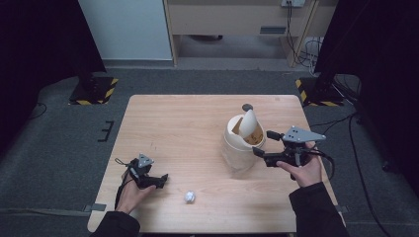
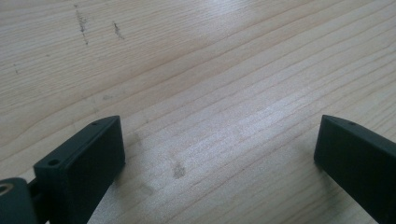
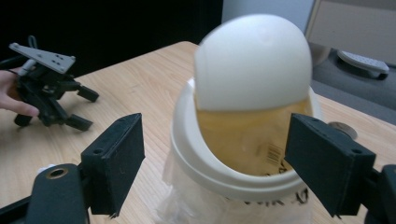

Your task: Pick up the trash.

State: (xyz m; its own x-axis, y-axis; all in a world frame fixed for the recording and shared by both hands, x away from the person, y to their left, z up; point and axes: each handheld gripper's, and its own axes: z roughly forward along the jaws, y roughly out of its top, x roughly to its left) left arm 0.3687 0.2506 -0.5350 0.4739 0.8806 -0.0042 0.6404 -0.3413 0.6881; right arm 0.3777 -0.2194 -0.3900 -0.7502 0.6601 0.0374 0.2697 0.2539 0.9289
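Jaws spread wide on both grippers, nothing clasped between them. Left gripper [image 1: 157, 180] held low at the near left of the wooden surface [image 1: 183, 123], jaws aimed right toward a small crumpled paper ball [image 1: 189, 197] lying near the front edge, apart from it. Seen in the left gripper view: bare pale wood grain [image 2: 210, 70] with a few dark scuffs between the parted jaws. Right gripper [image 1: 264, 144] held at the right side, jaws pointing left at a small cream bin [image 1: 241, 148], one jaw by its rim; whether touching, could not tell. Bin stood upright right of centre, long axis vertical, its swing lid [image 1: 249, 122] tipped up on edge so the opening faced the right gripper. In the right gripper view: rounded white lid [image 3: 252, 60] above the rim [image 3: 187, 149], yellowish interior with a barcode label, thin plastic liner below, jaws parted to either side of the bin. Around the surface: grey carpet [image 1: 59, 143], black curtains at both sides, yellow-and-black striped stand bases [image 1: 94, 91], cables on the floor at right, pale furniture at the back.
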